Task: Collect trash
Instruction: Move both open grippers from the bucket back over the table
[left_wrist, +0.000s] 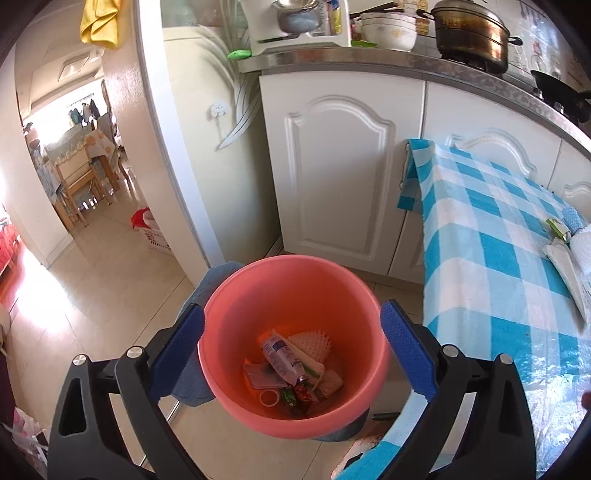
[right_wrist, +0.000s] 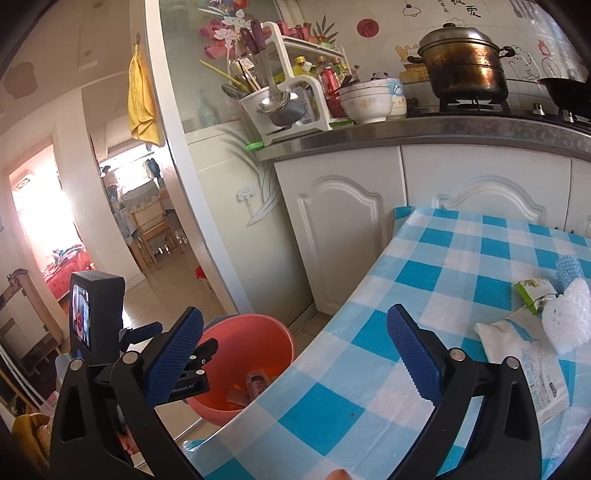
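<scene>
A pink bucket (left_wrist: 295, 288) sits between the blue pads of my left gripper (left_wrist: 293, 314), which is shut on its rim from both sides. Wrappers and a foam net (left_wrist: 291, 365) lie in its bottom. In the right wrist view the bucket (right_wrist: 255, 347) hangs beside the edge of the blue-checked table (right_wrist: 424, 258). My right gripper (right_wrist: 295, 314) stands wide open over that edge with nothing between its fingers. To its right on the table lie a white packet (right_wrist: 524, 365), a green carton (right_wrist: 533, 290), a white foam net (right_wrist: 567, 321) and a blue foam net (right_wrist: 570, 271).
White cabinet doors (left_wrist: 340, 177) stand behind the bucket and table, under a counter with a brass pot (left_wrist: 469, 33) and bowls (left_wrist: 391, 29). A doorway (left_wrist: 85, 166) opens at the left, with a white basket (left_wrist: 153, 232) on the floor. Blue-grey cloth (left_wrist: 188, 373) lies under the bucket.
</scene>
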